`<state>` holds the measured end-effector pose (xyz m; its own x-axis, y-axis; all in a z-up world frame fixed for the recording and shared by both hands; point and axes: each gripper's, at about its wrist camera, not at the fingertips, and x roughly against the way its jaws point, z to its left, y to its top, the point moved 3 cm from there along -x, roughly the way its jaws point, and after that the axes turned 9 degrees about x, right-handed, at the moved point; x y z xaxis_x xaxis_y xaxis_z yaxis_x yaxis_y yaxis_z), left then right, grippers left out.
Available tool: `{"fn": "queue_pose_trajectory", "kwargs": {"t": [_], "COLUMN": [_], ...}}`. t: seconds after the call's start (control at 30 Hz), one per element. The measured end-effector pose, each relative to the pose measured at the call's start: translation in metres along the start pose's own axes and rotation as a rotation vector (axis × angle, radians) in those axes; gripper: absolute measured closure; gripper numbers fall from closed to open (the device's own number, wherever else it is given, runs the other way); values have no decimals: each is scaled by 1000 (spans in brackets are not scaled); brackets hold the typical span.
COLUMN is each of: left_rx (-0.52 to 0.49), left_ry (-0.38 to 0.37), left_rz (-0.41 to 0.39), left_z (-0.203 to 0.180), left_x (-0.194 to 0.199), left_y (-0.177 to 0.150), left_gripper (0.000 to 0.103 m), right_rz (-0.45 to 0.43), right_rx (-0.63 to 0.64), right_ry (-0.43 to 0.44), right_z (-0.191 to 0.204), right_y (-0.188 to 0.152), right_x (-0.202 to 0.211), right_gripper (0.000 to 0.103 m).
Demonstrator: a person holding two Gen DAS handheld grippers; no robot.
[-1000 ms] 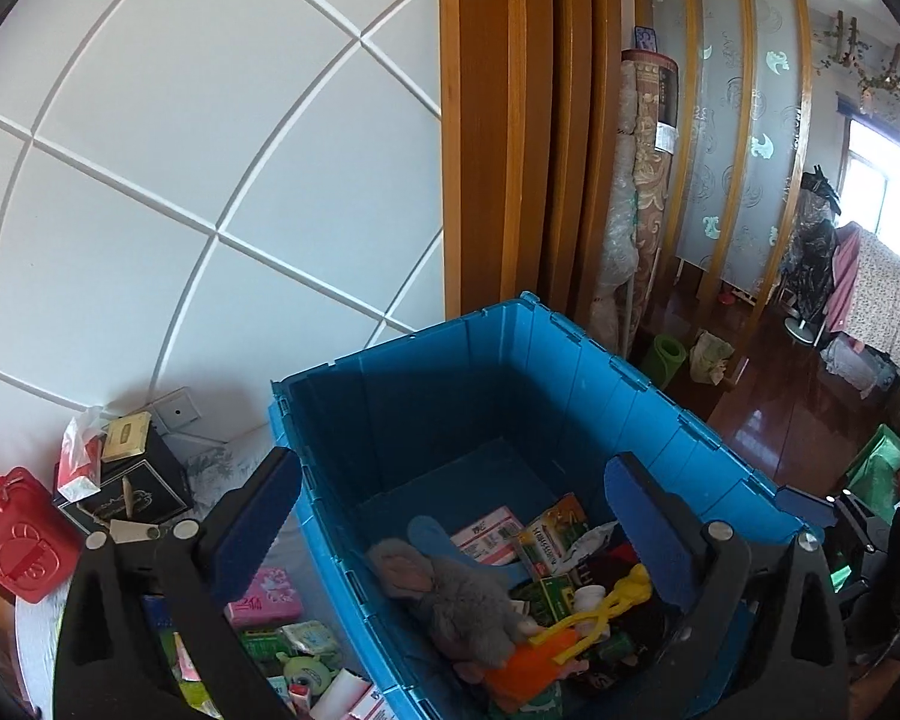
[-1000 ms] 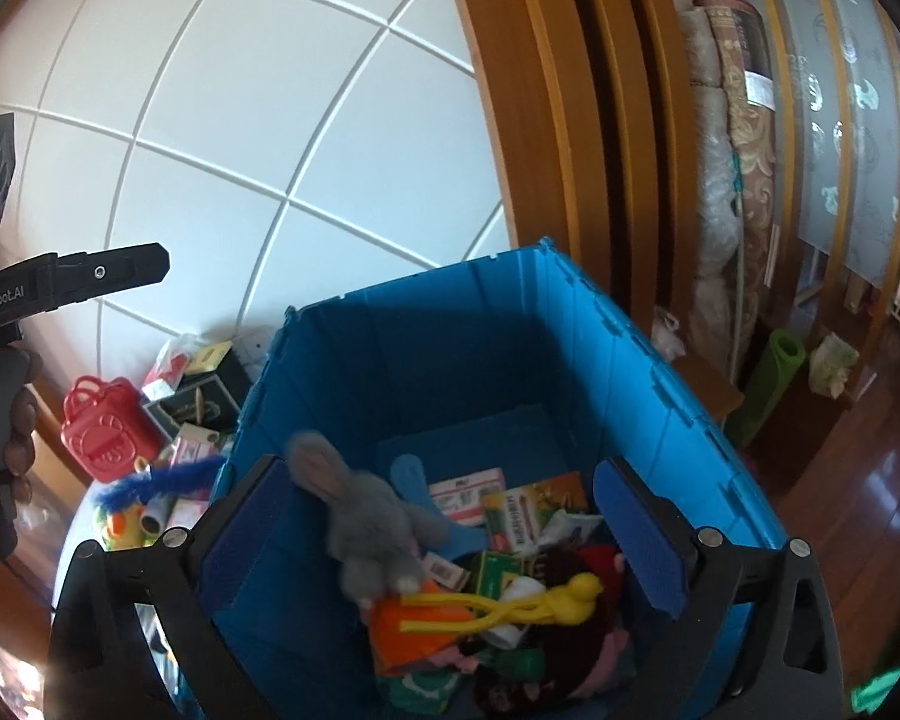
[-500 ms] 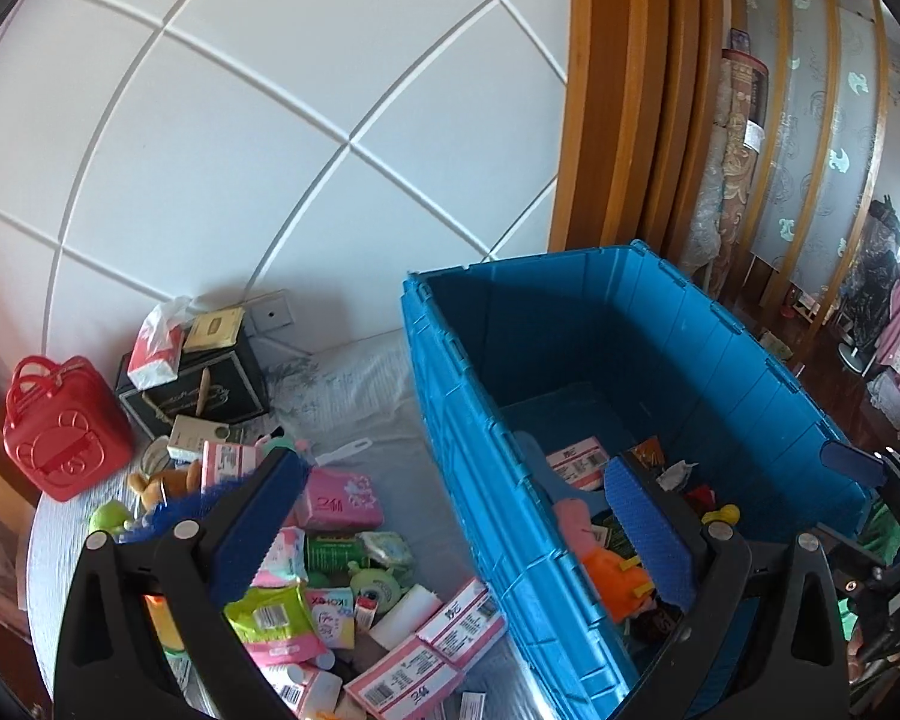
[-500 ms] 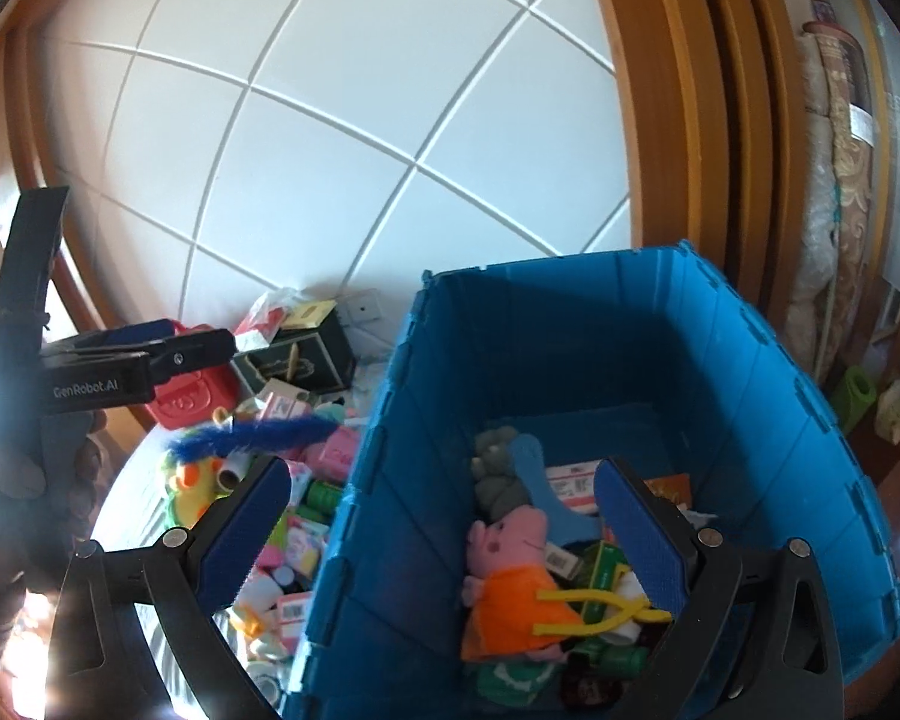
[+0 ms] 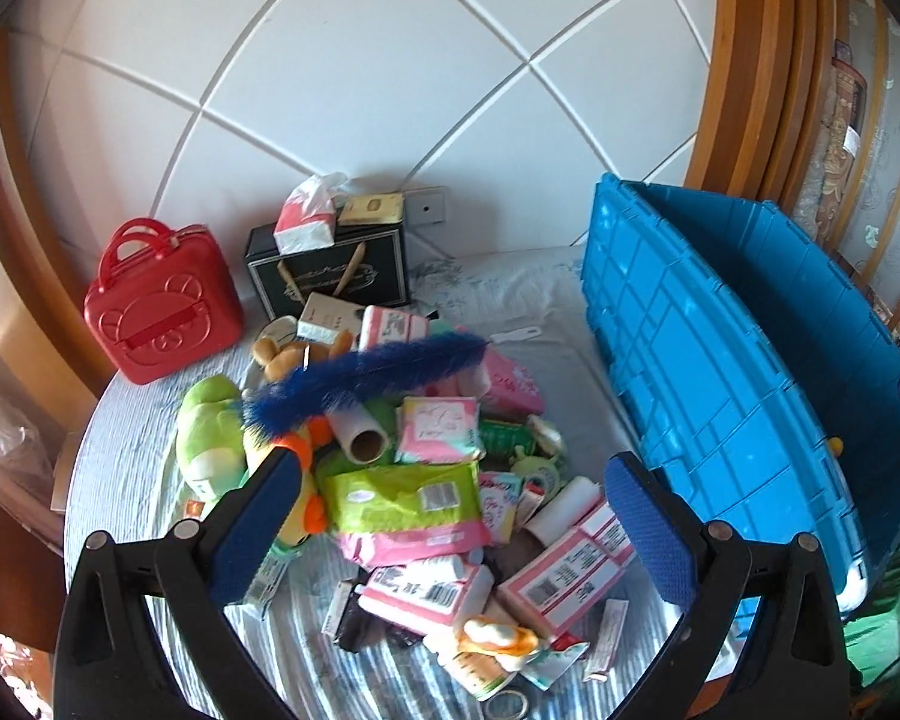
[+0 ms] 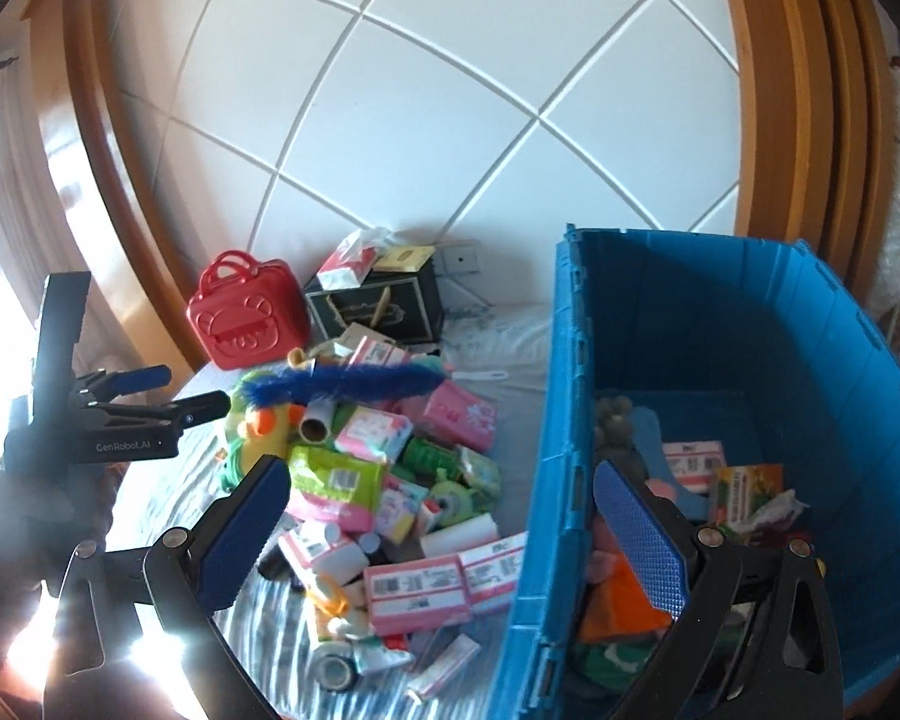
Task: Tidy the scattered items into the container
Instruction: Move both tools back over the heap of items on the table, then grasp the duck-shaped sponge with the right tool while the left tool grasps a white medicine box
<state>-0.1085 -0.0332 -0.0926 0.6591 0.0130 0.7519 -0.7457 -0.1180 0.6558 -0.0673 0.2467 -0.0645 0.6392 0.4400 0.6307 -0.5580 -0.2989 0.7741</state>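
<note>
The blue crate (image 6: 750, 360) is the landmark: it stands on a striped cloth (image 5: 306, 648), and the left wrist view shows only its outer wall and cuts off its near corner, so its contents are hidden there. From the right wrist view its floor shows a grey plush (image 6: 615, 420), printed packets and something orange (image 6: 621, 606), partly masked by the right gripper's finger (image 6: 642, 540).

Left of the crate lies the pile of scattered items (image 5: 426, 480): pink and green packets, barcoded pink boxes, a cardboard tube (image 5: 360, 438), green and yellow plush toys. Their printing is too small to read. A blue feather (image 5: 366, 372) lies across the top of the heap. Farther left of the crate, against the wall, stand a red case (image 5: 162, 312) and a black gift box (image 5: 330, 276).

The left gripper (image 5: 444, 516) hangs over the pile, fingers spread wide, holding nothing. In the right wrist view its body reads "GenRobot.AI", with glare washing out the hand below. The right gripper (image 6: 444, 528) straddles the crate's left wall, also wide apart and empty.
</note>
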Motion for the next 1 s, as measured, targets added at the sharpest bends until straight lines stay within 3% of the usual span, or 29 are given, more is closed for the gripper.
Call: {"fn": "queue_pose_trajectory", "kwargs": {"t": [0.23, 0.47, 0.77, 1.0], "left_rx": [63, 122, 184, 257], "left_ry": [80, 135, 154, 169], "left_rz": [109, 192, 250, 274], "left_z": [94, 167, 229, 275], "left_x": [-27, -53, -88, -129], "left_y": [-57, -107, -145, -167], "left_gripper": [0, 2, 6, 14], "right_rz": [43, 130, 291, 450], "right_rx": [65, 107, 179, 214], "right_ry": [49, 96, 154, 137], "right_z": [54, 99, 151, 168], "right_y": [-6, -34, -93, -152], "right_x": [-37, -89, -167, -233], "right_gripper": [0, 0, 0, 1]}}
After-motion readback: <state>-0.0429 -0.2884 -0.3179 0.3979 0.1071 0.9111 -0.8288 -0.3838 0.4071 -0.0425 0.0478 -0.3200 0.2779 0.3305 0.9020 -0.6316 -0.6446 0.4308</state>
